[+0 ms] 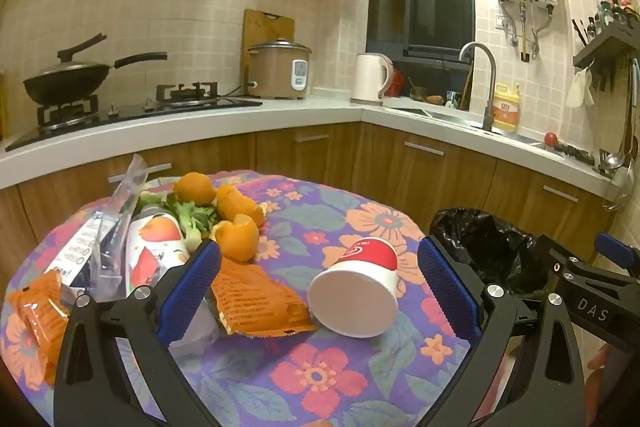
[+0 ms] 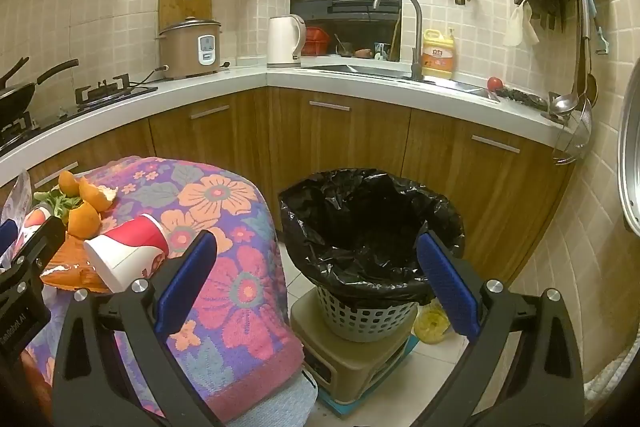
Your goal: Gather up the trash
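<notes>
paper cup lies tipped on the flowered cloth, mouth toward the camera, long axis running near to far, between the left gripper's wide-open, empty jaws; peels and wrappers wait at left.

black-lined bin looks empty; right gripper gapes, holding nothing; collecting seems unstarted.

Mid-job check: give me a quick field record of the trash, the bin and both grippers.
surface: flowered cloth
trash: paper cup on its side; orange wrapper; orange peels; greens; plastic bags
bin: basket with black liner, on a stool beside the cloth
left gripper: open, cup between fingers, untouched
right gripper: open, empty, facing bin
</notes>
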### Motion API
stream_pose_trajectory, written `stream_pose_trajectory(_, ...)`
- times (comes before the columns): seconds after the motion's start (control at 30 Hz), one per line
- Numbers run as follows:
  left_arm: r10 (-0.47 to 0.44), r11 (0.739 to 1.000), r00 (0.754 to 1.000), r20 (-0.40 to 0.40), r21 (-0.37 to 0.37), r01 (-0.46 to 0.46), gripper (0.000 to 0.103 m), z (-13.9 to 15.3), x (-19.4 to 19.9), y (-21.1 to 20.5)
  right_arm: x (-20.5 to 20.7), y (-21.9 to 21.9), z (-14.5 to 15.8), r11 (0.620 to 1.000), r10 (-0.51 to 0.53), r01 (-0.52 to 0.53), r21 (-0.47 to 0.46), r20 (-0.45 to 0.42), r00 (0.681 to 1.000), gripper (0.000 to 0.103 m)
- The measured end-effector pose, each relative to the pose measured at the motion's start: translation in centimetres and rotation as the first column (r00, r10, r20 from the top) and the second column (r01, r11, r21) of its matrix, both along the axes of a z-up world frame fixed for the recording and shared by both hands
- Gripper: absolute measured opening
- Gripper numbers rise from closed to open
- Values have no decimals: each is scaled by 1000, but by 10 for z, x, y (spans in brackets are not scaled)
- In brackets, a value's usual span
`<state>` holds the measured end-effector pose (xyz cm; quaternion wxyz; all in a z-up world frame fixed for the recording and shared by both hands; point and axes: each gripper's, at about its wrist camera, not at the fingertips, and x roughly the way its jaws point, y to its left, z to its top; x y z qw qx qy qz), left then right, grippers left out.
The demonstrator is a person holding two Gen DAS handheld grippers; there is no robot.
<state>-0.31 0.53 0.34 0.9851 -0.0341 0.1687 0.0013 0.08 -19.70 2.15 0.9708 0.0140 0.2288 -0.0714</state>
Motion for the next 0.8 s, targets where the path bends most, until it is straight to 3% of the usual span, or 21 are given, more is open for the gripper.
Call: stream_pose_trajectory(0.8, -7, 1000, 1000, 9, -16, 7, 95, -1, -2, 0, 1, -1, -2, 1000, 1, -1, 2, -4, 1000, 96)
